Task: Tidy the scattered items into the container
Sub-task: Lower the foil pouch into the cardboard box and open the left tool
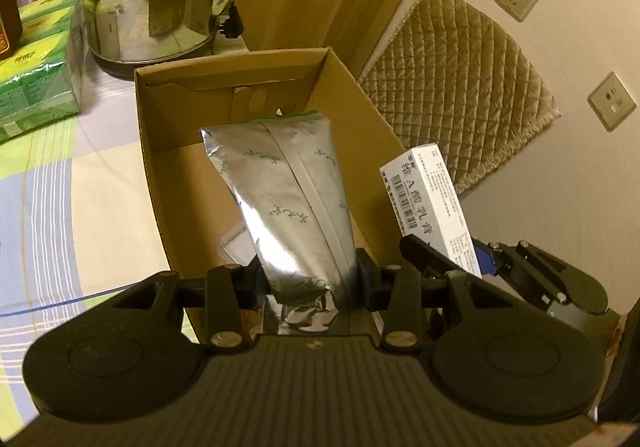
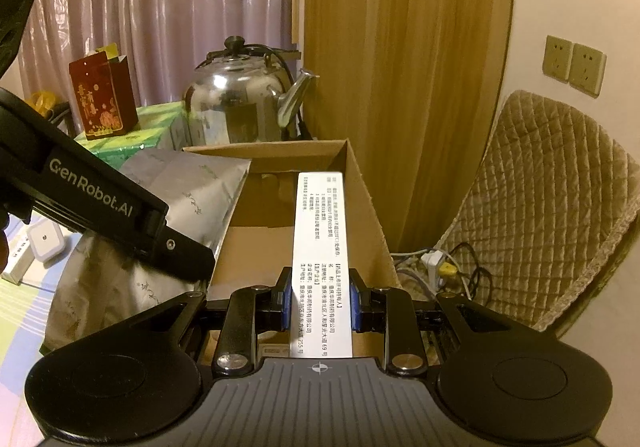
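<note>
Over the open brown cardboard box (image 1: 360, 151), which stands on a checked cloth surface (image 1: 44, 183), both grippers are held with an item each. The left gripper (image 1: 308, 283) is closed on the lower end of a crinkled silver foil pouch with a faint green leaf print (image 1: 288, 191); its jaws are partly apart, pressed against the pouch on both sides, and the pouch rises toward twelve o'clock above the box interior. A flat pale item (image 1: 236, 243) is partly seen on the box floor, behind the pouch at about eight o'clock; what it is cannot be told. In the right wrist view, the right gripper (image 2: 319, 305) is clamped narrowly on a long white carton printed with black text (image 2: 320, 247), which points toward twelve o'clock over the box's right part. The same carton is seen in the left wrist view at three o'clock of the pouch, just beside the box's right wall. A shiny steel kettle with a black knob (image 2: 236, 107) stands beyond the box at eleven o'clock, beside stacked green packets (image 1: 40, 67) on which a dark red gift box (image 2: 103, 95) is set. A quilted beige cushion (image 2: 548, 203) is seen at three o'clock, under cream wall sockets (image 2: 574, 65).
</note>
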Demonstrator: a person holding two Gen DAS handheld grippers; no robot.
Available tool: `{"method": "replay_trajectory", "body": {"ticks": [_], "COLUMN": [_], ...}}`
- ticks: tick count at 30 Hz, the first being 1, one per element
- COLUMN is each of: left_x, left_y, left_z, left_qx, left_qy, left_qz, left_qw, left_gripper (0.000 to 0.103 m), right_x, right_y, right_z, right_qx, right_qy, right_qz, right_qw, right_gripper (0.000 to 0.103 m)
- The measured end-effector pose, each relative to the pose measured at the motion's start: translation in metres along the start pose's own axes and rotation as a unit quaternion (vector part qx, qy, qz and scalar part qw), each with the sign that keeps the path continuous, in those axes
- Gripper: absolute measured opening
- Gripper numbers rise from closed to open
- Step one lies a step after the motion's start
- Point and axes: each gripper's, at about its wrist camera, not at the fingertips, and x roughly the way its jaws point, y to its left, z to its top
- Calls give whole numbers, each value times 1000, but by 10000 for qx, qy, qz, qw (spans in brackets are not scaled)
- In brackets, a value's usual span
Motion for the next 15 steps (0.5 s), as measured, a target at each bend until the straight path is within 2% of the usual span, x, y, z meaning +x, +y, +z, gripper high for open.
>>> {"method": "replay_trajectory", "body": {"ticks": [15], "left_x": [-8], "left_y": [3], "left_z": [-6], "left_qx": [141], "left_qy": [-217], "left_qz": [130], "left_qw": [9996], "left_gripper": [40], "right_x": [5], "right_y": [-2], "right_z": [-3], "right_qx": [-19], "right_qy": [46], "right_qz": [-27], "right_qw": [10000], "right_gripper": [23]}}
